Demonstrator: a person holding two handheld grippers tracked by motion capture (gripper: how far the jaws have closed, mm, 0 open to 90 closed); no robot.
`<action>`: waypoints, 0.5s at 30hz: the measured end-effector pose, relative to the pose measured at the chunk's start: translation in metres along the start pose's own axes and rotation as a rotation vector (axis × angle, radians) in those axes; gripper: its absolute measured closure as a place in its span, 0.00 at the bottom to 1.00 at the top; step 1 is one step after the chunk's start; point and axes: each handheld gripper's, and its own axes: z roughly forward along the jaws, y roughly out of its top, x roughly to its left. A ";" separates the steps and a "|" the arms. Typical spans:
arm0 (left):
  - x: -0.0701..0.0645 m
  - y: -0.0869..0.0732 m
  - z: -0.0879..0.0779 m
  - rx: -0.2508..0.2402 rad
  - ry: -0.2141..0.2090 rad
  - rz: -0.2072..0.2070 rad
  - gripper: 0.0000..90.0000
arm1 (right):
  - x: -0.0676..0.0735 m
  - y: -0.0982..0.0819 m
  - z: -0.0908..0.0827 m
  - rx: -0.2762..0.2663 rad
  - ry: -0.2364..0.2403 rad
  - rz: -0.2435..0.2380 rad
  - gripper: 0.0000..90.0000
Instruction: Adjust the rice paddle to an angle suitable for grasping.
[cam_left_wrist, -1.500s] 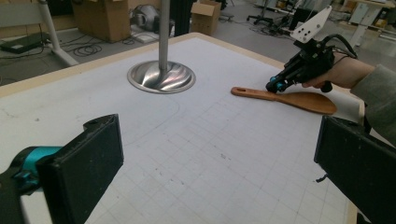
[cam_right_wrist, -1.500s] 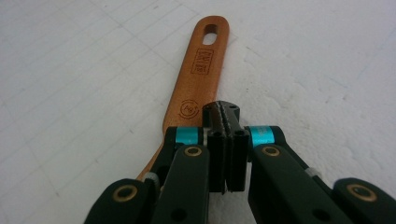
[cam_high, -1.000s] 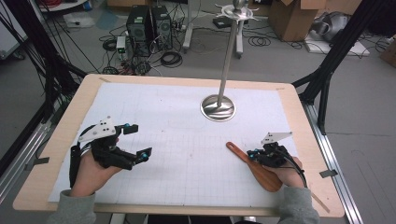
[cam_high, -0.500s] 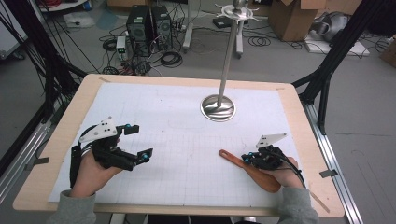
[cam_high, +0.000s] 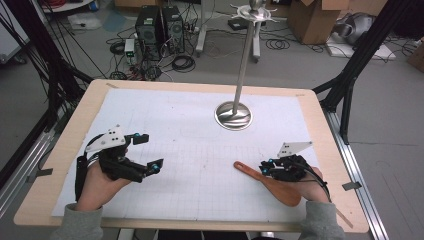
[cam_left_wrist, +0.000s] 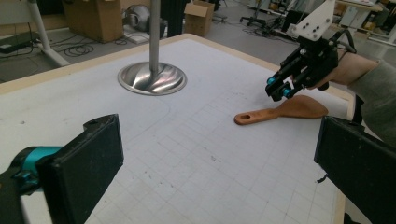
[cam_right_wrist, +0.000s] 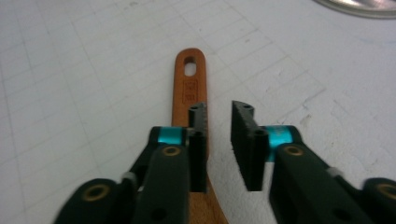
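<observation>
- A wooden spatula is seen lying flat on the white paper that covers the table. It is on the right side, near the edge closest to the person.
- The right gripper is held low, right over the handle of the spatula. Its jaws have just been opening. A small gap can be seen between them in the right gripper view.
- Only white paper is seen through that gap. The handle lies under one jaw, not squeezed between the two. So the spatula is judged to be let go and resting on its own.
- The gripper is likely kept so close because the spatula is being set down at this spot.
- The left gripper is held wide open, well apart from the spatula, on the left side of the table. Nothing is held in it. It seems to be parked there so it is out of the way.
- A metal stand is set upright at the far middle of the table. It is not touched by anything.
- The long line of the spatula is slanted across the table. The thin end with the hole is pointed to the middle of the table and a little away from the person. The wide end is pointed back to the right hand and the near edge.
- In the left gripper view the spatula is seen side on, with the right gripper just above it.
</observation>
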 end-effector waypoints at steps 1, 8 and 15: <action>0.000 0.000 0.000 0.000 0.001 0.000 0.02 | 0.001 0.002 -0.002 -0.002 -0.008 0.003 0.75; 0.001 0.000 -0.001 -0.001 0.003 0.001 0.02 | 0.006 0.014 -0.010 -0.045 -0.027 0.011 0.47; 0.002 -0.002 0.001 0.009 0.003 -0.002 0.02 | 0.009 0.019 -0.018 -0.090 -0.054 -0.002 0.14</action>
